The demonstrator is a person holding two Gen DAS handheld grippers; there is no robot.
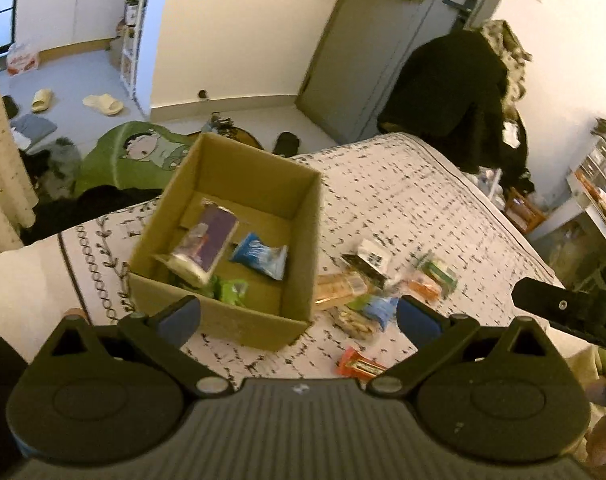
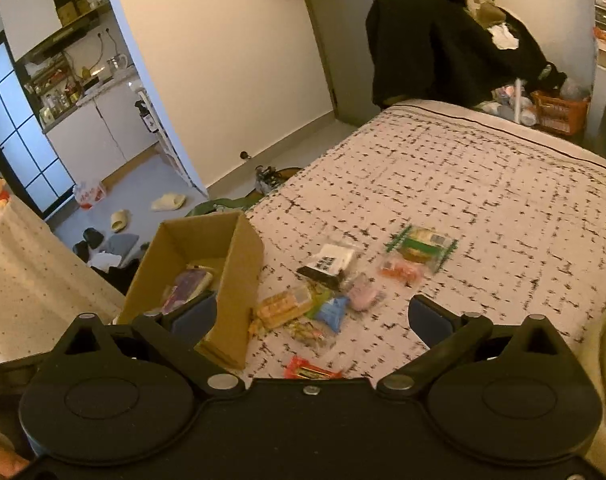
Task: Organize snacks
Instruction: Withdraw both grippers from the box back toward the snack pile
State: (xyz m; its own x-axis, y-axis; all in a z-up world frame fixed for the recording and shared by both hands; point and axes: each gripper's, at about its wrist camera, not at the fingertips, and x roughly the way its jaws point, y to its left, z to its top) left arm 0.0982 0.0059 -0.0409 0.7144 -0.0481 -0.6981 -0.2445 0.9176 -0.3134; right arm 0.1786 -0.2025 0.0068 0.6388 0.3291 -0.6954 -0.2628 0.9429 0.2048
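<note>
Left wrist view: several snacks are boxed (image 1: 239,240), loose pile (image 1: 367,296) remains; both grippers (image 1: 299,316) (image 2: 311,316) are held apart, empty.

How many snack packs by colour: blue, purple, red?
Blue: 2 (boxed blue pack, loose blue pack)
Purple: 1 (purple pack, boxed)
Red: 1 (red pack, loose on the bed)
Total: 4

Box (image 1: 231,240) left of snacks (image 1: 379,280) (on bed (image 1: 443,208)).
</note>
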